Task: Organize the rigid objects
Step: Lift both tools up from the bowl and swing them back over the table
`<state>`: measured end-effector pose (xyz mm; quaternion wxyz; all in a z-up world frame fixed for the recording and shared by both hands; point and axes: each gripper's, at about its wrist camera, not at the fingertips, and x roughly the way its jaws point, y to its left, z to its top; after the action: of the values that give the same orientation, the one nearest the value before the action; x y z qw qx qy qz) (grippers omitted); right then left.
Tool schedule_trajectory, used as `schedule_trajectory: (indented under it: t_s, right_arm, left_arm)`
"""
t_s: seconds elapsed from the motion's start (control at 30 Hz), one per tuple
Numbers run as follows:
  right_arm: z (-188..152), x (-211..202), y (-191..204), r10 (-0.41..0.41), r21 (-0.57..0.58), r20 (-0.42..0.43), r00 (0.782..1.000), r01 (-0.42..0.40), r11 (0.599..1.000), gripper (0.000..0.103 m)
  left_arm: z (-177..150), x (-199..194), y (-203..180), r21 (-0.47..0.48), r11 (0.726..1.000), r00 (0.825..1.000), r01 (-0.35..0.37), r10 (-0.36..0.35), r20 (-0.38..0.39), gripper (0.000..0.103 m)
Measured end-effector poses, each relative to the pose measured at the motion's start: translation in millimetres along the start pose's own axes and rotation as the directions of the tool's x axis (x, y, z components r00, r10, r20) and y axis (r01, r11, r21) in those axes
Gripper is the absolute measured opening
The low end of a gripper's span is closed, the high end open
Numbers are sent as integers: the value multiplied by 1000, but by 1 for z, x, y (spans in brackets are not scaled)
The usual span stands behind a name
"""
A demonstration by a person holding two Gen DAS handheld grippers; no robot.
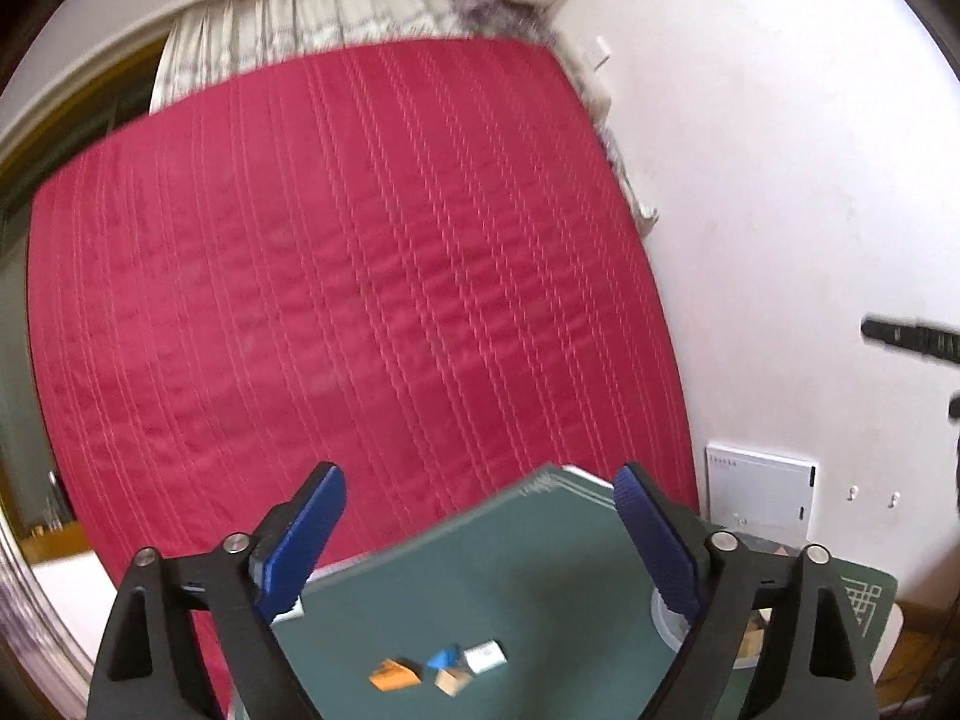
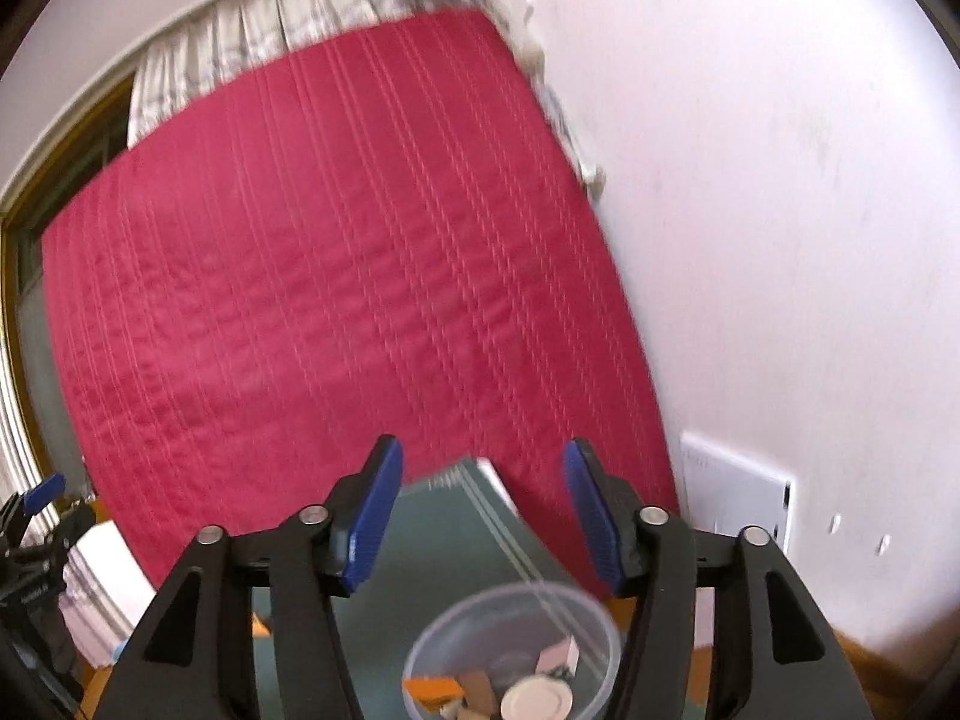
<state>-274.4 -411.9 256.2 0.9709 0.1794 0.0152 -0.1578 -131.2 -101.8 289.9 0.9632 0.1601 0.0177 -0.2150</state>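
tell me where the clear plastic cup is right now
In the right wrist view the clear plastic cup stands low at centre on the green mat, holding small blocks, below the open right gripper.

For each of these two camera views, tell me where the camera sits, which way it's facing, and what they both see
Left wrist: sits on the left gripper, looking along its open blue fingers over the green mat with four small blocks, toward the red mattress; the right gripper's dark tip shows at the right edge.
Right wrist: sits on the right gripper, fingers open, above a clear cup of pieces; the left gripper shows at the left edge.
Shared: mattress, mat, white wall, curtain.
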Motion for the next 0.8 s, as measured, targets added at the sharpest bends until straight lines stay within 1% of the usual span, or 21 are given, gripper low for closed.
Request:
schedule_trajectory:
  t_s: [0.1, 0.17, 0.27, 0.37, 0.47, 0.5, 0.53, 0.57, 0.6, 0.67, 0.7, 0.73, 0.77, 0.8]
  right_arm:
    - [22, -16, 8, -2, -11, 64, 998, 3, 1000, 61]
    - [38, -23, 12, 8, -2, 93, 996, -8, 1000, 61]
    - [72, -36, 16, 40, 40, 165, 985, -47, 998, 62]
    - [103, -44, 24, 56, 76, 240, 969, -76, 994, 66]
    - [107, -35, 42, 64, 51, 254, 965, -79, 996, 72]
    - [102, -24, 52, 75, 28, 233, 970, -84, 996, 73]
    - [96, -14, 60, 86, 6, 205, 975, -90, 996, 78]
    - [84, 5, 75, 112, -41, 133, 985, -107, 993, 78]
    - [73, 20, 84, 126, -62, 85, 988, -121, 991, 78]
    - [44, 53, 101, 151, -87, -15, 988, -152, 985, 78]
    - [20, 76, 114, 175, -95, -93, 980, -184, 978, 78]
    - [7, 87, 119, 190, -91, -131, 973, -203, 975, 78]
    - [-13, 105, 129, 217, -79, -193, 957, -235, 969, 78]
    - [-37, 124, 138, 246, -62, -263, 933, -271, 961, 78]
  left_arm:
    - [-1, -4, 6, 34, 999, 999, -32, 31, 20, 97]
    - [-6, -2, 15, 36, 998, 998, -57, 57, 10, 98]
    - [-13, 4, 32, 12, 997, 997, -81, 81, -19, 98]
    - [-19, 4, 52, 5, 991, 991, -133, 133, -27, 98]
    - [-27, 3, 78, -4, 980, 980, -197, 197, -41, 99]
    - [-31, 4, 90, -11, 975, 974, -222, 221, -53, 99]
    - [-33, 3, 97, -15, 971, 970, -238, 236, -62, 100]
    - [-38, 5, 108, -24, 964, 962, -264, 261, -77, 100]
    - [-42, 7, 116, -35, 959, 956, -282, 278, -90, 100]
    - [-54, 13, 136, -76, 948, 945, -310, 299, -132, 100]
    - [-62, 17, 145, -99, 943, 940, -318, 301, -159, 101]
    - [-68, 19, 149, -107, 940, 937, -322, 301, -176, 101]
    - [-77, 25, 154, -116, 937, 932, -329, 302, -201, 101]
    - [-84, 30, 156, -120, 935, 927, -334, 302, -221, 101]
